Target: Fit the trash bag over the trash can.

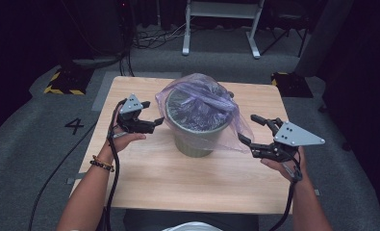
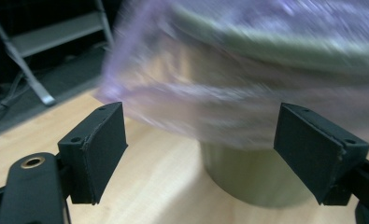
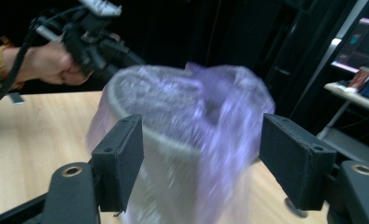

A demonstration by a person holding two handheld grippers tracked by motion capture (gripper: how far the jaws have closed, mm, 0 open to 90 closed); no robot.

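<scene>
A grey-green bin point(image 1: 196, 137) draped with a translucent purple bag point(image 1: 204, 103) is seen standing on a wooden table point(image 1: 154, 178), between the two grippers. The left gripper point(image 1: 155, 115) is held just beside the bag's near edge with its jaws spread and nothing between them. The right gripper point(image 1: 251, 130) is held at the opposite side, jaws likewise parted, close against the loose plastic hanging there.

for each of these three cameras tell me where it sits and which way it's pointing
High view: above the person's side, facing forward and down on the table; both forearms, left tool, right tool.
Left gripper view: on the left tool, facing the bin and purple bag.
Right gripper view: on the right tool, facing the bin; the left hand beyond.
All share the bagged bin.
</scene>
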